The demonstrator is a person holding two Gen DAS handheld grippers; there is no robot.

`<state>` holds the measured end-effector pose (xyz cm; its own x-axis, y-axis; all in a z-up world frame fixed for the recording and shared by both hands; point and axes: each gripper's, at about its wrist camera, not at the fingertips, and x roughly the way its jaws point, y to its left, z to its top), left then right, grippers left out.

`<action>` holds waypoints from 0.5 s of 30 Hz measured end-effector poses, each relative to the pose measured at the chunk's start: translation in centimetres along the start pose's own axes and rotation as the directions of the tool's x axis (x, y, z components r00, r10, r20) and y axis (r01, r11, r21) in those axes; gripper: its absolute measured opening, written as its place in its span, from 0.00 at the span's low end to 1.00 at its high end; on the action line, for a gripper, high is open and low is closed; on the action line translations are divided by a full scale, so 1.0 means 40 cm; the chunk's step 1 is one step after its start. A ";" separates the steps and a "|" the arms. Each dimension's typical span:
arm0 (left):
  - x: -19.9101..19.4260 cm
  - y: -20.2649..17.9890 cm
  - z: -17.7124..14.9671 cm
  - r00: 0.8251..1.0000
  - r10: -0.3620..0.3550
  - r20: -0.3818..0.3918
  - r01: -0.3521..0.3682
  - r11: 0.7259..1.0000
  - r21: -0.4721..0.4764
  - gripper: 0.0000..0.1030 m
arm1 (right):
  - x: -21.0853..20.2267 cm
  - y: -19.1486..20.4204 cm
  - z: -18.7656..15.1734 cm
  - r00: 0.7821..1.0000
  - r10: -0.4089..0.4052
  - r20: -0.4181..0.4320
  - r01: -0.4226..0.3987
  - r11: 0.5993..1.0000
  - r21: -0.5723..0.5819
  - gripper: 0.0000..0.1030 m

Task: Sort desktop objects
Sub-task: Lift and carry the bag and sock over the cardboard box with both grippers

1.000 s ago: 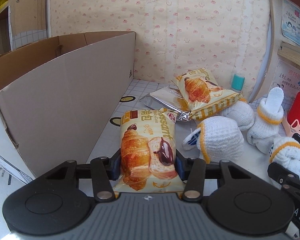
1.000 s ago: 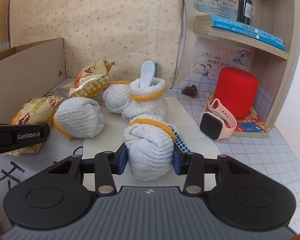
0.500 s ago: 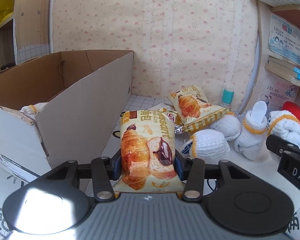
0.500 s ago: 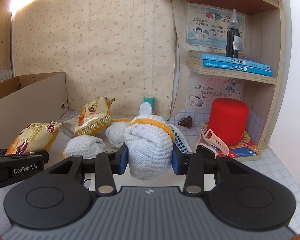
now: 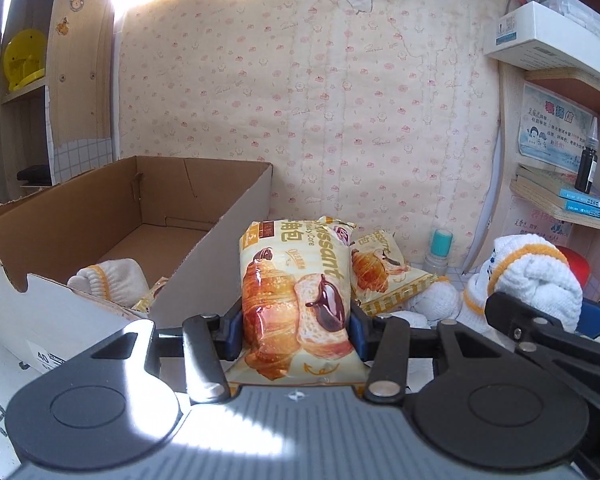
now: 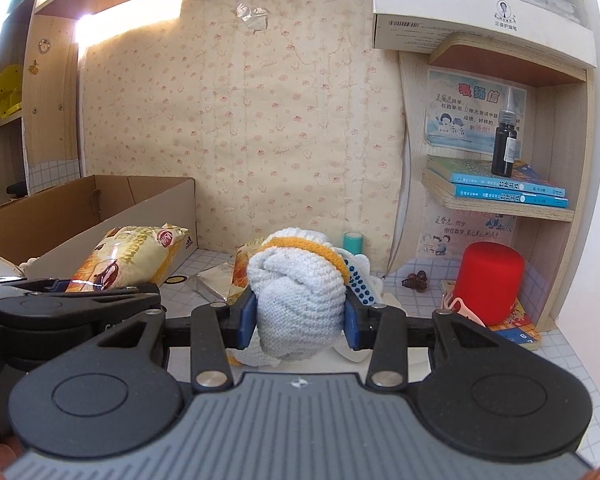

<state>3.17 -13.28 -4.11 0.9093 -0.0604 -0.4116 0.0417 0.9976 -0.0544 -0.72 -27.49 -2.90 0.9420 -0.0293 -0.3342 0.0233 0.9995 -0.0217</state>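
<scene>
The left hand-held gripper point(image 5: 296, 330) points slightly downward, its blue pads point(image 5: 233, 334) pressed against a held packet. Beside it, the right hand-held gripper point(image 6: 300, 316) is clamped on a rolled sock, apparently tilted down about as much

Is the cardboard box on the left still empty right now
No, the left wrist view shows a rolled white sock with a yellow band already lying inside the cardboard box, beside the edge of a snack packet.
</scene>
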 end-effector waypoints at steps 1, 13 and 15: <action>-0.008 0.003 0.006 1.000 0.005 0.009 -0.005 1.000 0.000 0.49 | -0.006 0.004 0.006 1.000 0.002 0.006 -0.002 1.000 -0.006 0.40; -0.082 0.078 0.081 0.995 0.048 0.085 -0.044 0.998 -0.037 0.49 | -0.026 0.065 0.072 0.999 0.037 0.020 -0.037 0.999 -0.023 0.40; -0.092 0.091 0.090 0.994 0.057 0.097 -0.053 0.998 -0.043 0.49 | -0.029 0.082 0.085 0.999 0.048 0.024 -0.047 0.998 -0.028 0.40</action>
<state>1.48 -9.32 0.50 0.9460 -0.0003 -0.3240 -0.0241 0.9972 -0.0713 -0.57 -24.12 0.62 0.9499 0.0189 -0.3119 -0.0306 0.9990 -0.0327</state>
